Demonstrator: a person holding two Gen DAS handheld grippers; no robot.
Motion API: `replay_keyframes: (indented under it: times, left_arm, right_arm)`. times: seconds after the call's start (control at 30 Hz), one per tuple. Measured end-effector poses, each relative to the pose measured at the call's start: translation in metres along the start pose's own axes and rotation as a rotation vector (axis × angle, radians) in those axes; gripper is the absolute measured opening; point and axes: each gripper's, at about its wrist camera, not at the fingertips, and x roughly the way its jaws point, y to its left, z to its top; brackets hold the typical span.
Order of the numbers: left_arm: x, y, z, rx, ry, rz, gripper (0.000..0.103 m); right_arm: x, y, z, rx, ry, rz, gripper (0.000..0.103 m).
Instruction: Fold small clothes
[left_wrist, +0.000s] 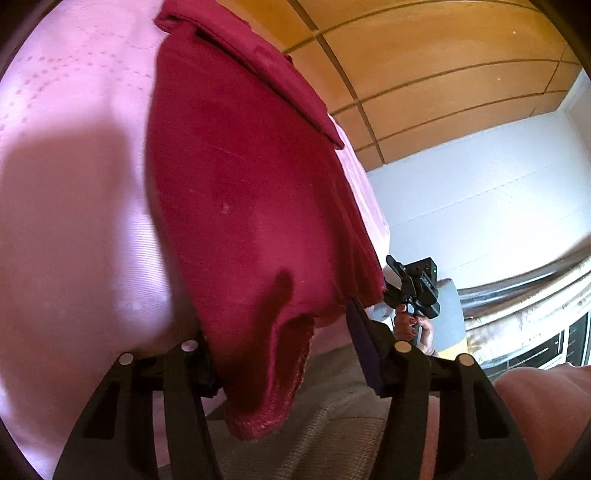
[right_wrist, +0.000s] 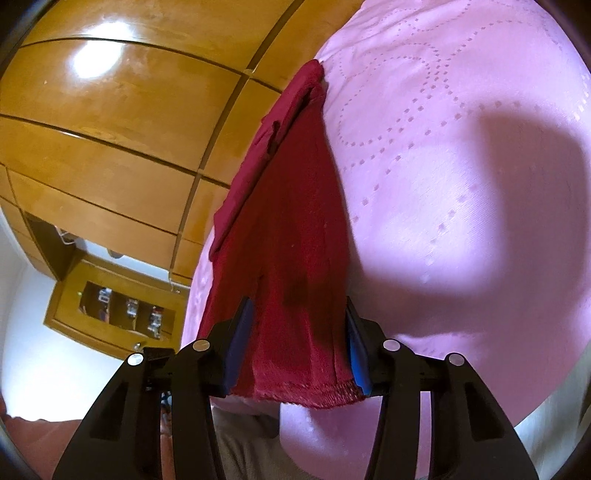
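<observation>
Two tongs sit at the near hem of one small dark-red garment. Left tongs: jaws stand wide, the hem corner drooping between them and draped over the left finger; whether anything is pinched cannot be told. Right tongs: jaws also stand fairly wide, the stitched hem bunched between the blue pads, touching the right pad; a firm grip cannot be confirmed. Holding both near corners probably serves to lift the hem and carry it toward the far end for a fold. The garment lies on a pink quilted bedspread, close to the bed's edge. Its long axis runs away from the tongs, hem nearest, a folded-over band farthest. Beyond stands a wooden wardrobe.
</observation>
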Motion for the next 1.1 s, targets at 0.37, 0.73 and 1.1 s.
replay_keyframes:
  times: [0.37,0.73,1.1]
  left_arm:
    - [0.006,-0.007,0.014,0.047,-0.013,0.084,0.011]
    - [-0.033,-0.029,0.028,0.165,-0.112,0.061,0.007]
    - [-0.064,-0.053,0.007,0.201,-0.136,-0.068,0.007]
  right_arm:
    - [-0.008,0.002,-0.008,-0.015,-0.029,-0.022,0.013]
    - [-0.032,0.023,-0.004,-0.052,-0.091,0.063,0.010]
    - [-0.076,0.049,-0.031,-0.089,-0.124,0.216,0.010]
